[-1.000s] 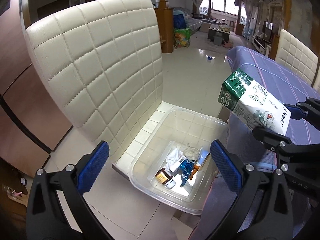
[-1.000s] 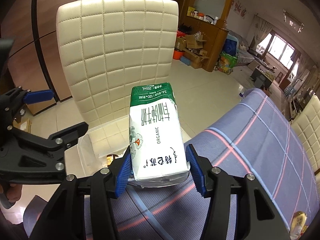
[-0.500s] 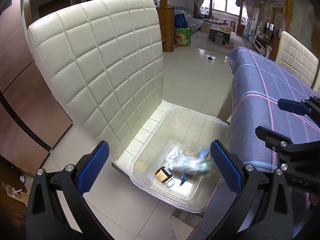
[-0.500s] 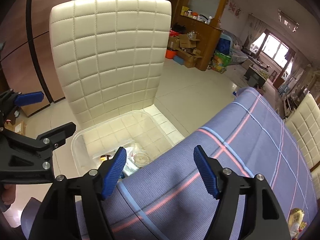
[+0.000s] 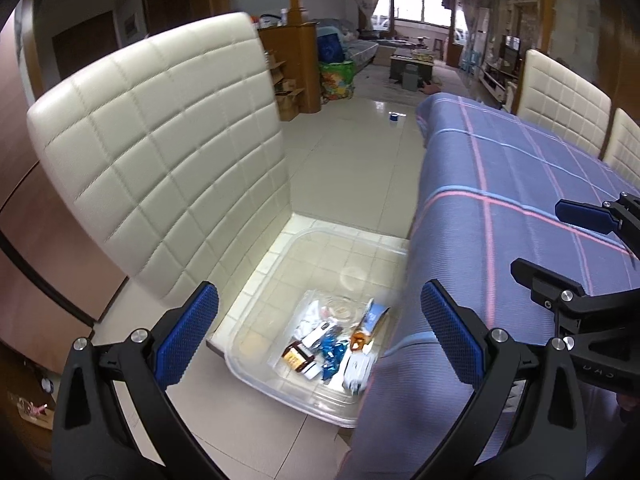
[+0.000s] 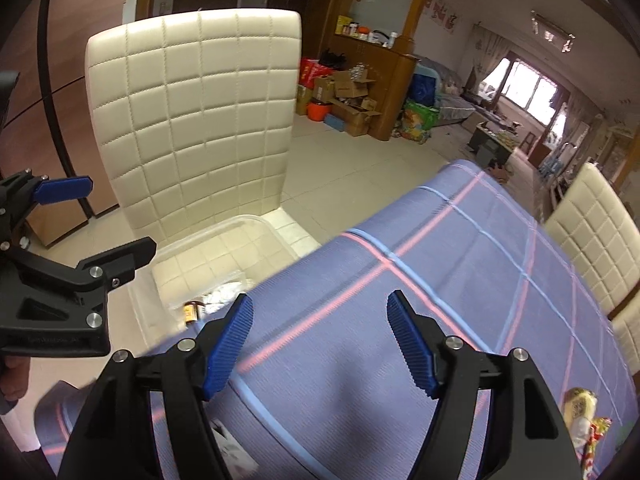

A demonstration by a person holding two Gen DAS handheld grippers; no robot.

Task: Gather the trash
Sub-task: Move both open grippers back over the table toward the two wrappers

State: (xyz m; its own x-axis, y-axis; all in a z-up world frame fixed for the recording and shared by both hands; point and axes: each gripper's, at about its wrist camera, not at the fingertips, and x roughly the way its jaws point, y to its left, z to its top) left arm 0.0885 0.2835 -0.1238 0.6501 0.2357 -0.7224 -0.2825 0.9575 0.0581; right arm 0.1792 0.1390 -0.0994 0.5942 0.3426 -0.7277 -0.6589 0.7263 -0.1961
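Both grippers are empty right now. The right gripper [image 6: 320, 340] has its jaws well apart over the purple checked table [image 6: 460, 280], having just opened. The left gripper [image 5: 320, 332] is spread wide too. The trash [image 5: 332, 344] sits in the clear bin [image 5: 280, 384] on the chair [image 5: 160, 168].

The green-and-white milk carton [image 5: 357, 372] that the right gripper [image 6: 320, 344] gripped a second ago now lies in the clear plastic bin [image 5: 280, 380], low and centre-right in the left wrist view, blurred. The right gripper's jaws have just been opening; nothing sits between them, only purple checked tablecloth [image 6: 460, 264] behind.
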